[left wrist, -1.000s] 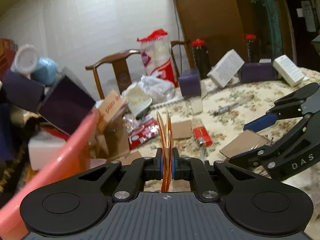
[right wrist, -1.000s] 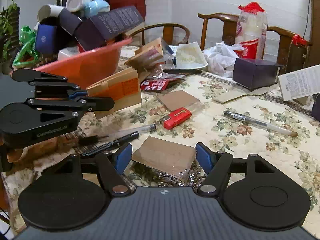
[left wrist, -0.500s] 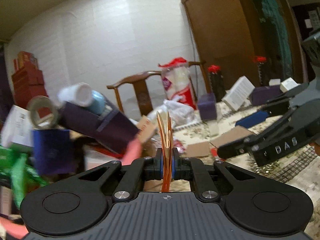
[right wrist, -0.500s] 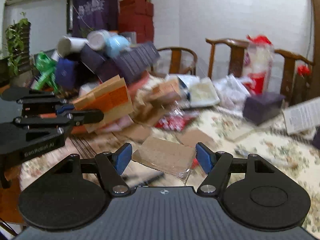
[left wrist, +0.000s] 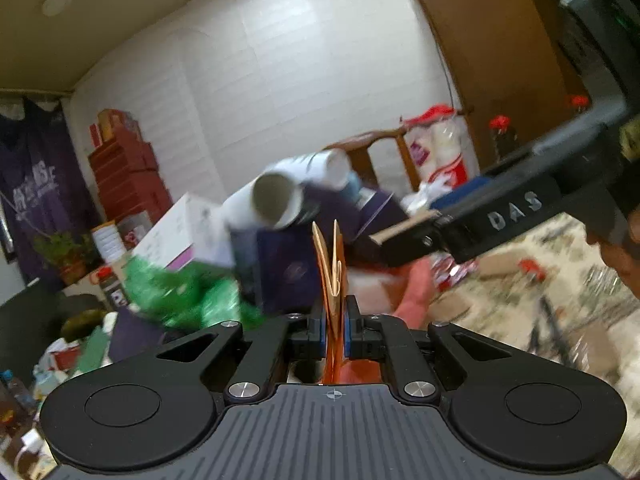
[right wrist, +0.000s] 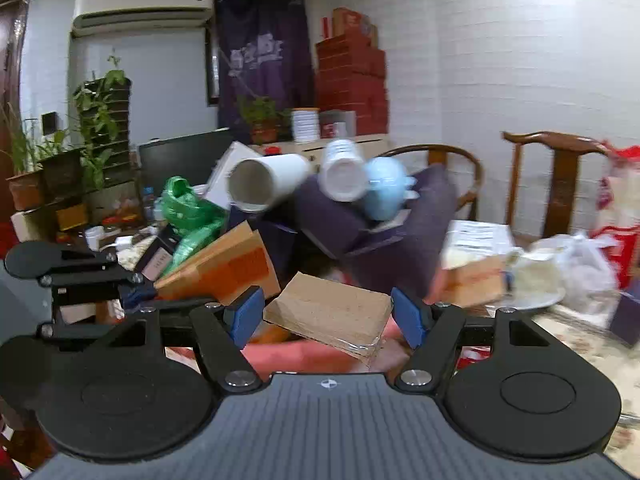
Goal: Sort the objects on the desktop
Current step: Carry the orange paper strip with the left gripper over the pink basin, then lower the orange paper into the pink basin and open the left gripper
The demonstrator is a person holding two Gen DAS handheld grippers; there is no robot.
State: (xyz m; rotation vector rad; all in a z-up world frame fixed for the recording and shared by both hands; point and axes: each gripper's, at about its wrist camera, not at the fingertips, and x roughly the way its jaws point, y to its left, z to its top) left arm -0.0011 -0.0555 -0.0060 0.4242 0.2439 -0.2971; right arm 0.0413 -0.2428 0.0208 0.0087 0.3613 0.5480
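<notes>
Grippers: left clamped narrow on orange packet; right wide, pads gripping cardboard pack.

2 white tubes, 1 blue cup, 2 chairs, 1 green bag

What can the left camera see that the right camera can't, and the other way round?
Only the left view shows the brown door and the right gripper from the side, holding its cardboard piece. Only the right view shows the air conditioner, the potted plants and the left gripper's orange packet face-on. Both show the white tube on the pile and the red boxes.
</notes>
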